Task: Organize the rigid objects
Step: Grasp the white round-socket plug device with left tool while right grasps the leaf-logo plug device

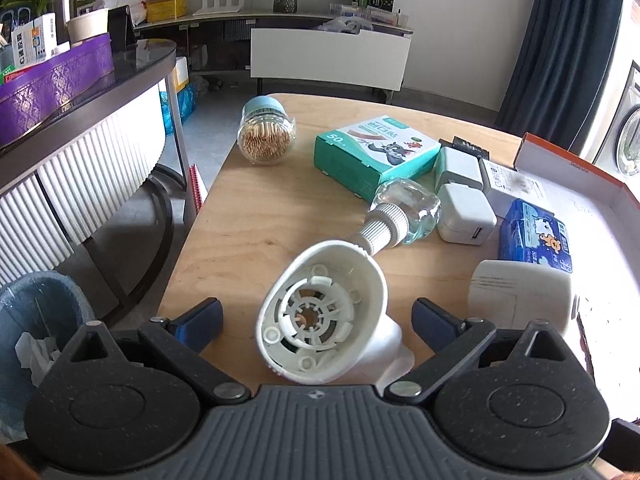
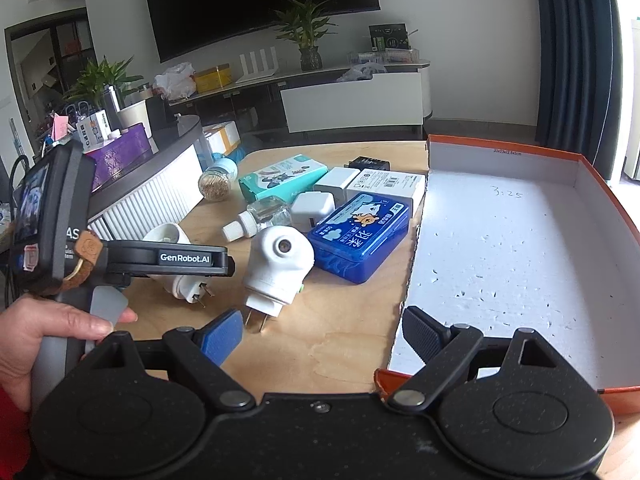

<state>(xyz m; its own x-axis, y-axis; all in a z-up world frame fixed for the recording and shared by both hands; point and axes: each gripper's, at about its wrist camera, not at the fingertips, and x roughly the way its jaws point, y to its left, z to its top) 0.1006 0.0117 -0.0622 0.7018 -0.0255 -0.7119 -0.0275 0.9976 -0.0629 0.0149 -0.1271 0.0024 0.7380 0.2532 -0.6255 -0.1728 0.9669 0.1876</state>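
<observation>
A white plug-in vaporizer [image 1: 324, 316] lies on its side on the wooden table [image 1: 256, 216], hollow end towards me, between the open fingers of my left gripper [image 1: 316, 320]; it also shows in the right wrist view [image 2: 176, 256] under the left gripper's body. A second white vaporizer [image 2: 276, 268] stands just ahead of my right gripper [image 2: 324, 332], which is open and empty. A clear refill bottle [image 1: 400, 216], white chargers [image 1: 464, 216], a blue case [image 2: 360, 236], a teal plaster box [image 1: 376, 152] and a toothpick jar [image 1: 266, 134] lie behind.
An open orange-rimmed box [image 2: 508, 248] with a white inside lies on the right of the table. A dark counter [image 1: 80, 112] with a purple box stands to the left, with a bin [image 1: 32, 320] on the floor by the table's left edge.
</observation>
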